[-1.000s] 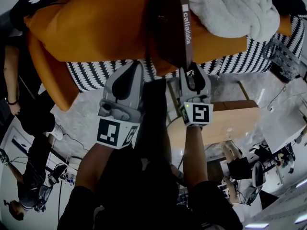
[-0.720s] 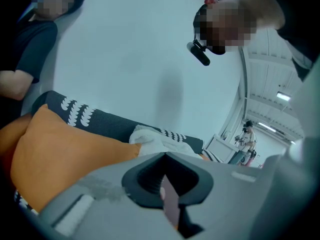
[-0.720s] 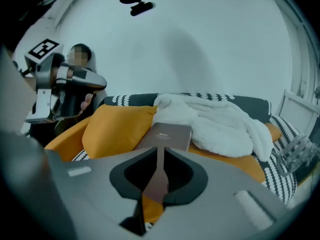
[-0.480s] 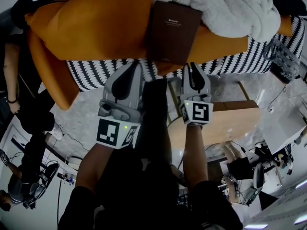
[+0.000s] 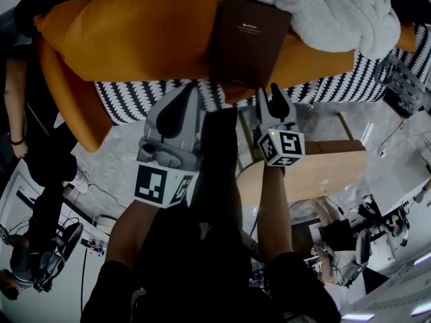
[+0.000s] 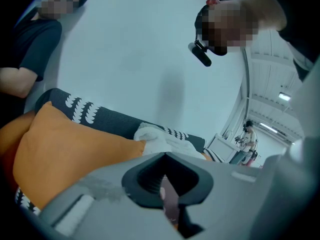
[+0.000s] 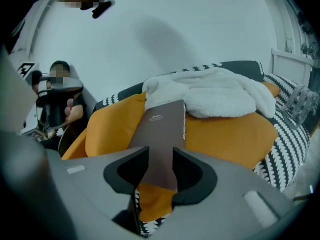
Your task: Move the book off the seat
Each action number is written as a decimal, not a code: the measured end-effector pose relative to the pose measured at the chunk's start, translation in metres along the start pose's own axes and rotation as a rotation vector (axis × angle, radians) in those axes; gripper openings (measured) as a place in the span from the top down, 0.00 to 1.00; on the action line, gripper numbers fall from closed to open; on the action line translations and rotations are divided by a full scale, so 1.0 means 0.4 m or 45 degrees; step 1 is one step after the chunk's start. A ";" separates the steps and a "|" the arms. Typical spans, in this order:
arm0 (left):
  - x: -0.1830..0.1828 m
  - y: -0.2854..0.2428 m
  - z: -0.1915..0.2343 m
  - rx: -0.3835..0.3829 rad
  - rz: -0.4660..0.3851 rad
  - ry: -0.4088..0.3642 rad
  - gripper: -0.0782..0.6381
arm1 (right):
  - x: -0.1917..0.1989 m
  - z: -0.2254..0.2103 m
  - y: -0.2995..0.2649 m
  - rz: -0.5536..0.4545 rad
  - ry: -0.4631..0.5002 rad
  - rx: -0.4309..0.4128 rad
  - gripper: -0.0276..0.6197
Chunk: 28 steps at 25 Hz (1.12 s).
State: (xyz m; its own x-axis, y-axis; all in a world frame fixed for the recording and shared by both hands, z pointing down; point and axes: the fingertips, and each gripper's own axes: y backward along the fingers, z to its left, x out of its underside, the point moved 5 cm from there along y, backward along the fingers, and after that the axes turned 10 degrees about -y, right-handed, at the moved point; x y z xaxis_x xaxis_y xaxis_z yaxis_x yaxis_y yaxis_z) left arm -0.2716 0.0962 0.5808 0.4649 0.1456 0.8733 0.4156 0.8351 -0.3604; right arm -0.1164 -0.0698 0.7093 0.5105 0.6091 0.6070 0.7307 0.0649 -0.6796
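- since a second ago the book [image 5: 246,42] has gone from standing on edge, spine toward the head camera, to lying cover-up; the right gripper [image 5: 267,89] has sunk a little and rolled, and the left gripper [image 5: 190,93] has stayed put.
- the book is still on the seat: it slopes on the orange cushion [image 5: 135,32], its far corner against the white blanket [image 5: 337,12], its near end toward the patterned sofa front [image 5: 135,99].
- right jaws have just been opening and stand about half apart. the book's near end shows in the gap in the right gripper view, but the pads do not look pressed on it, so nothing is held.
- left jaws are closed to a thin slit and hold nothing.
- step in hand, as judged: retake the book by its near end.
- to do it well: push in until the pads sit well past the edge, not on the corner; square the roll to the cover before closing.
- the cover looks smooth and stiff, so a shallow bite may slip.
- lift clear of the cushion first, then carry it away, keeping off the blanket so it does not drag.
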 end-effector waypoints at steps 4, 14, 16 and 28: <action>0.010 0.000 -0.001 -0.001 0.010 0.003 0.88 | 0.025 -0.025 -0.017 0.037 -0.050 -0.010 0.68; 0.036 -0.019 -0.004 0.010 0.042 0.006 0.88 | 0.068 -0.068 -0.077 0.129 -0.202 -0.131 0.61; 0.044 -0.030 -0.004 0.013 0.046 0.006 0.88 | 0.077 -0.074 -0.093 0.147 -0.221 -0.162 0.60; 0.061 -0.068 -0.034 0.013 0.072 0.024 0.88 | 0.105 -0.095 -0.125 0.277 -0.339 -0.376 0.53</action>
State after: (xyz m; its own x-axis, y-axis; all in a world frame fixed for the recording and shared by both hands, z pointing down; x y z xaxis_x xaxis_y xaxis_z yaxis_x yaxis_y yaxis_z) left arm -0.2610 0.0698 0.6073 0.5017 0.1826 0.8455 0.3802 0.8314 -0.4052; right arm -0.1144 -0.0774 0.7845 0.5604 0.7683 0.3093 0.7368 -0.2920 -0.6098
